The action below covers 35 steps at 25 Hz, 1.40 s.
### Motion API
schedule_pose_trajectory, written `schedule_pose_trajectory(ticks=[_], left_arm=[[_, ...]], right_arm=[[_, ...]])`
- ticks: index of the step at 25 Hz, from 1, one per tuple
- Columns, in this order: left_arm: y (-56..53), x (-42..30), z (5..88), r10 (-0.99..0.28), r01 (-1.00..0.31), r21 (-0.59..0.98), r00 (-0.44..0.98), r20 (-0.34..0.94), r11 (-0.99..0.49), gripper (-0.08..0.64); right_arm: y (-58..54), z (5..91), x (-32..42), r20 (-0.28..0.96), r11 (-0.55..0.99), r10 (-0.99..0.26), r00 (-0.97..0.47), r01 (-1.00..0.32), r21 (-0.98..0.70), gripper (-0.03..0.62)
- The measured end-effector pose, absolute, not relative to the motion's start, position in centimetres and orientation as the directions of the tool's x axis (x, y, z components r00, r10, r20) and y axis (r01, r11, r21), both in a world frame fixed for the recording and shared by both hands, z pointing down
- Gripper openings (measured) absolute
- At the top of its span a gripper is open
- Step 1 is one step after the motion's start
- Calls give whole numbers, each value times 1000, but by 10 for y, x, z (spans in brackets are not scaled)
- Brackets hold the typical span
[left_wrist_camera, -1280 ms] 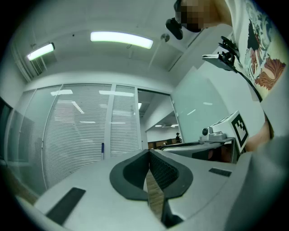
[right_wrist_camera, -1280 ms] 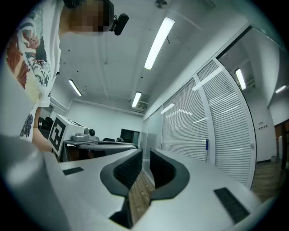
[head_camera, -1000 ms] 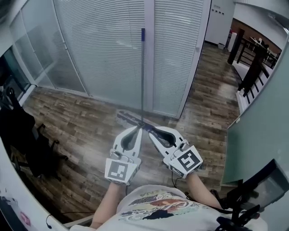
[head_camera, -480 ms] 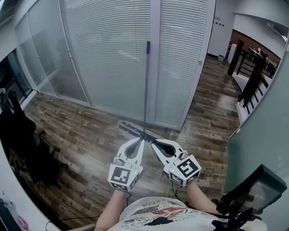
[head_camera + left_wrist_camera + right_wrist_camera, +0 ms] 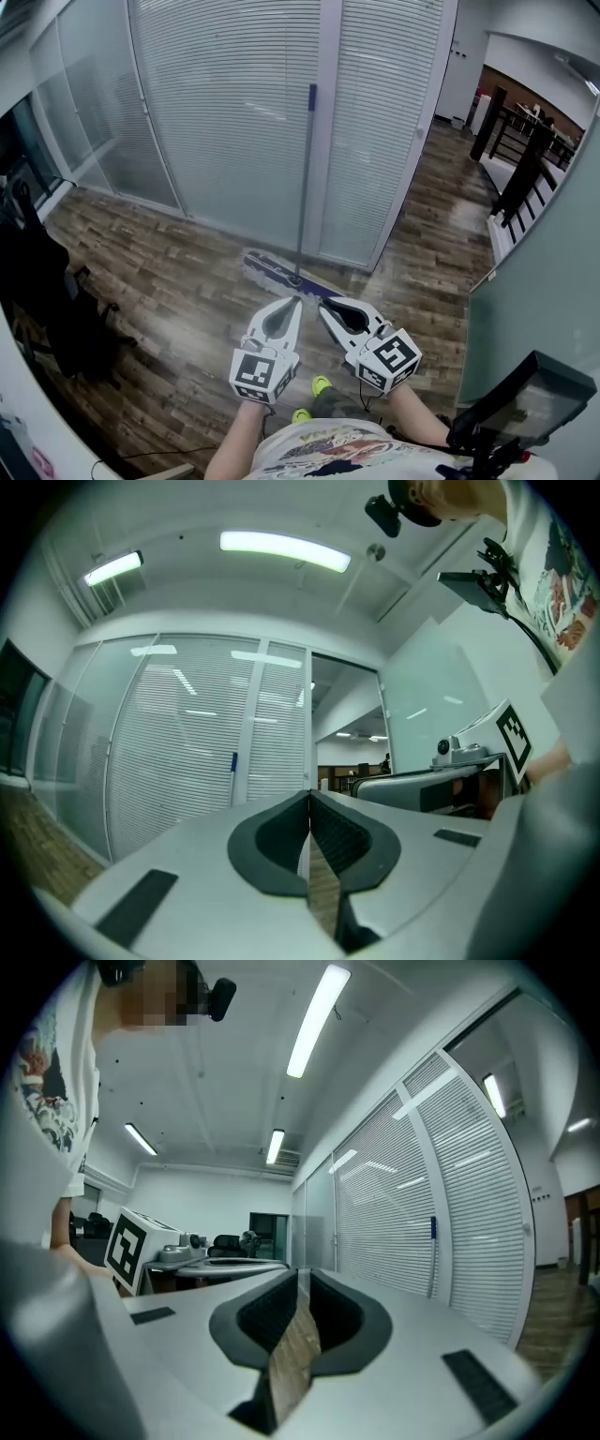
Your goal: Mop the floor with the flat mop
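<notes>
Head view: the flat mop with a blue-tipped metal pole (image 5: 303, 187) stands upright on the wood-plank floor (image 5: 169, 272), at twelve o'clock of both tongs. Left gripper view: left tongs (image 5: 309, 795) pressed together, empty. Right gripper view: right tongs (image 5: 299, 1275) together, empty.

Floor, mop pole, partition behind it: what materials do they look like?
Floor: wood-look planks, matte, grain and staggered seams; laminate or vinyl, can't tell.
Mop pole: smooth grey, probably metal; blue tip looks plastic.
Partition: glass panels in pale frames, horizontal blind slats.
</notes>
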<state>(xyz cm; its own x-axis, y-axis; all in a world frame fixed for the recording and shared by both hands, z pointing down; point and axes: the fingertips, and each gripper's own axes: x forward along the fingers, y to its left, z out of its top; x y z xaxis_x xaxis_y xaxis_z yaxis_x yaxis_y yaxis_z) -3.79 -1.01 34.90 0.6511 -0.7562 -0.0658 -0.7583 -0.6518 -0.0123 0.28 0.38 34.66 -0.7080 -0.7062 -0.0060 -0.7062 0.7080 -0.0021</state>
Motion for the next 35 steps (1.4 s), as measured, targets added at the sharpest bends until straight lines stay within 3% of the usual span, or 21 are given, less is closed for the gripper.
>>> schedule_pose_trajectory(ticks=[12, 21, 35], left_arm=[[-114, -62, 379, -823, -824, 41, 567, 38, -566, 12], [-272, -1, 364, -813, -810, -66, 582, 32, -583, 12], [-447, 46, 370, -815, -816, 4, 577, 63, -577, 14]], right_arm=[[-100, 375, -7, -11, 774, -628, -778, -623, -111, 44], [-269, 369, 70, -65, 718, -693, -718, -679, -152, 44], [-453, 355, 117, -69, 721, -690, -720, -676, -152, 48]])
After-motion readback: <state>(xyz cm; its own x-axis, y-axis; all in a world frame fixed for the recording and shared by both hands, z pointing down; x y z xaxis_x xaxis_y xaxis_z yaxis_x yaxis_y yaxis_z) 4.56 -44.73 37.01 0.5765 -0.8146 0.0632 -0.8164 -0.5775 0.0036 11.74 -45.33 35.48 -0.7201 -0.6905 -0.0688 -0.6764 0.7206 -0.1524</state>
